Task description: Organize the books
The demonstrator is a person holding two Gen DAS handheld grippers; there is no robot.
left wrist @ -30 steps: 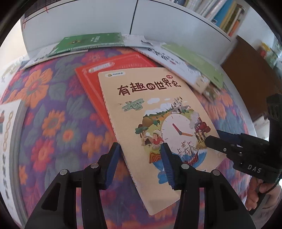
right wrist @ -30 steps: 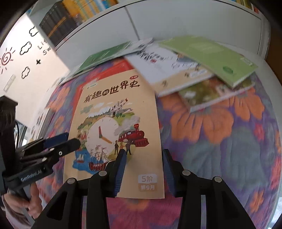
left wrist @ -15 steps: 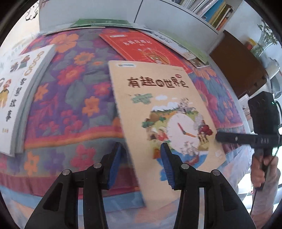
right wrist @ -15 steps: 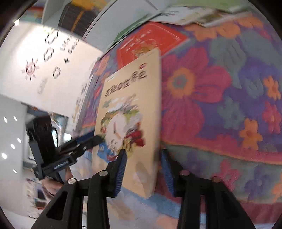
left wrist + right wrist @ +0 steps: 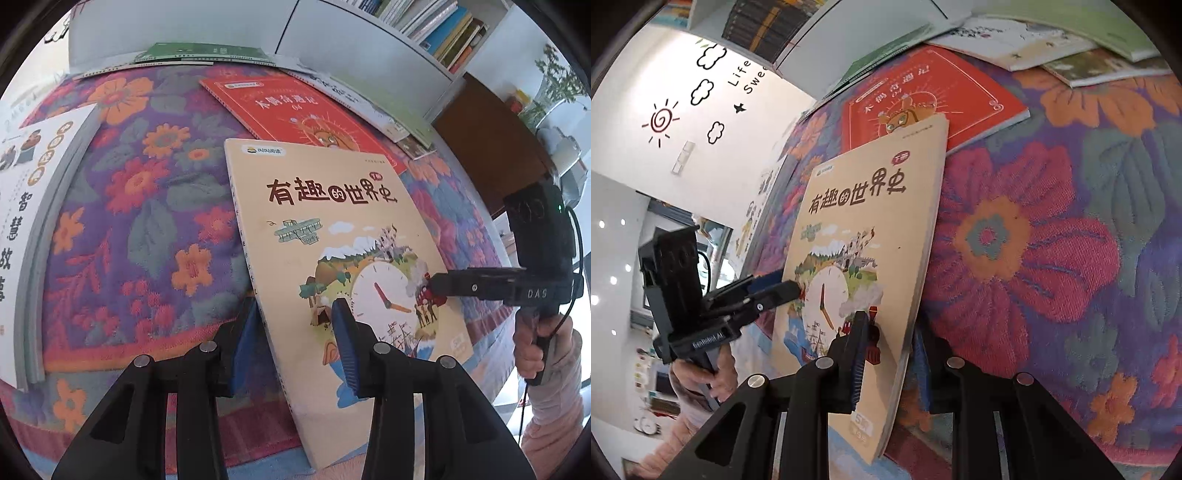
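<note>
A thin tan picture book with a clock and a steam train drawn on its cover (image 5: 343, 254) is lifted at its near end, so it tilts up from the table covered by a purple cloth with big orange and red flowers (image 5: 147, 206). Both tools are on it. The left gripper (image 5: 295, 332) has its blue pads on the two sides of the book's spine edge, and the jaws are closing on the book. The right gripper (image 5: 886, 354) takes the opposite long edge near the lower corner (one pad lies on the train drawing, the other is behind the cover), and its jaws are also closing on the book.

Behind the tan book lies a flat red book with a yellow sun picture (image 5: 295, 107), partly under the tan book's far corner. At the left edge of the table rests a white book with a grey spine (image 5: 33, 206). More books, green and white ones, lie scattered along the far side (image 5: 1052, 40), near a white cabinet (image 5: 184, 29).
</note>
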